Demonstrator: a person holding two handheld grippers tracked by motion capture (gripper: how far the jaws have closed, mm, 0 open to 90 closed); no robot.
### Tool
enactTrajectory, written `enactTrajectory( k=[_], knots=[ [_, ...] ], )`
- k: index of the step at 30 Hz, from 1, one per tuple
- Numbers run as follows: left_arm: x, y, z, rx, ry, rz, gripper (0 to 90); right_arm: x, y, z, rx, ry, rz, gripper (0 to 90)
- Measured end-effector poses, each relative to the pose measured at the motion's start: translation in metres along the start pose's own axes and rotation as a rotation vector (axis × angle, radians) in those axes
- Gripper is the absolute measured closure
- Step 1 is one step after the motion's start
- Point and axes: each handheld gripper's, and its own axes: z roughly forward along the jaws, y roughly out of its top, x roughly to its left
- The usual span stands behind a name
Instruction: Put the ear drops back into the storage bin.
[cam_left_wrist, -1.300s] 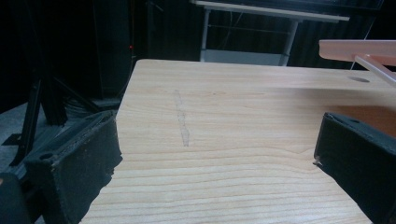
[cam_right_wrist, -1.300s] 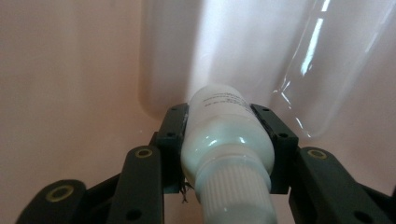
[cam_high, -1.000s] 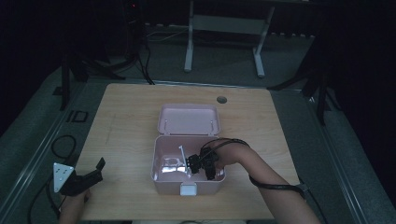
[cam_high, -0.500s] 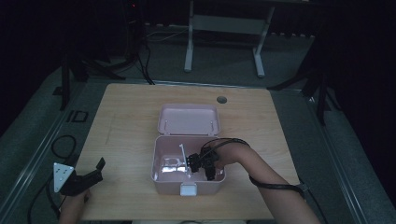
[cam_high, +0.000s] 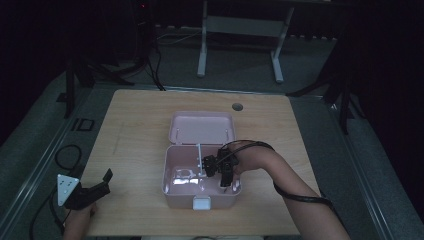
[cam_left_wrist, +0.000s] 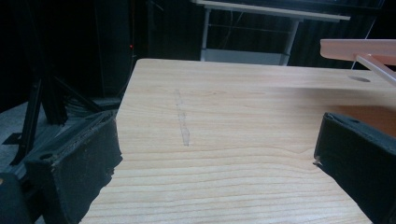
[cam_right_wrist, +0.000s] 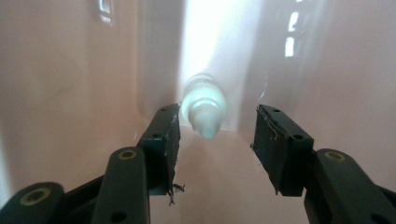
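White and small, the bottle (cam_right_wrist: 204, 105) lies in the right compartment of the pink box (cam_high: 172, 192) near the worktop's front edge, its capped tip pointing up between the just-opened, untouching jaws of the right tool (cam_right_wrist: 215, 135); the left tool (cam_high: 97, 185) waits gaping at the front-left corner.

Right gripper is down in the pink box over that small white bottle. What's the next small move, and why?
Probably lift the right gripper straight up out of the pink box. Its jaws have just been opening, and the white bottle stands in the box between the fingers with a gap on the far side, so it looks released. A straight lift avoids knocking it over.
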Motion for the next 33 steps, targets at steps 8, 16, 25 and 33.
enactTrajectory(
  k=[8, 16, 25, 33],
  knots=[
    [0.0, 0.0, 0.0, 0.0, 0.001, 0.0, 0.5, 0.004, -0.021, -0.046, -0.122, -0.058, 0.026, 47.1],
    [0.0, 0.0, 0.0, 0.001, 0.002, -0.001, 0.5, 0.005, -0.047, -0.064, -0.155, -0.1, 0.072, 39.7],
    [0.0, 0.0, 0.0, -0.001, 0.003, 0.0, 0.5, -0.001, -0.081, -0.059, -0.186, -0.129, 0.162, 14.7],
    [0.0, 0.0, 0.0, -0.001, 0.005, 0.0, 0.5, -0.008, -0.108, -0.038, -0.22, -0.168, 0.227, 13.4]
  ],
)
